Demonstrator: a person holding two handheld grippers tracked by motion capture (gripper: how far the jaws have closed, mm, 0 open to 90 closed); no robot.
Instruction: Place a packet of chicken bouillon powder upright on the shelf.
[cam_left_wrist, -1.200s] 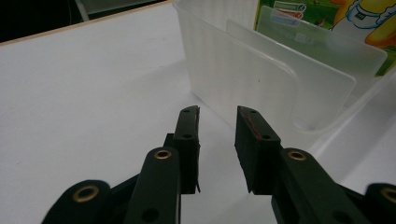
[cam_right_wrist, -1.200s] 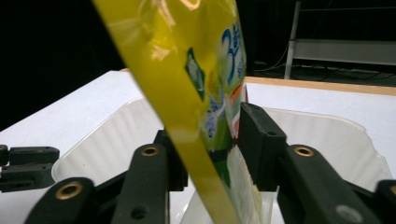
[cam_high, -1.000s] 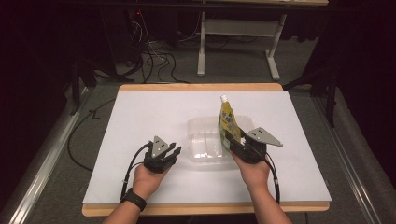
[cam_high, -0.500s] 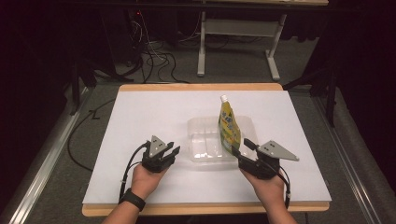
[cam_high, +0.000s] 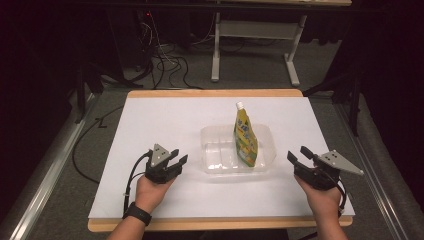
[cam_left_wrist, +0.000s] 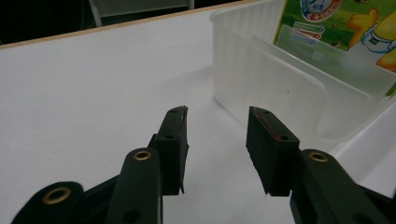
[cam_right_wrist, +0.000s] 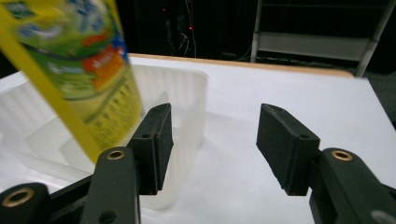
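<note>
We're leaving the pouch (cam_high: 245, 137) standing in the tub (cam_high: 212, 145); left gripper (cam_high: 176, 161) and right gripper (cam_high: 299, 154) opening empty, clear of it.

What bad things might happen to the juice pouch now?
The pouch stands tilted in the clear tub with nothing holding it, so it might flop over. The right gripper sits open close to the tub's side; a bump could shove the light tub. The left gripper, open too, could nudge it likewise.
</note>
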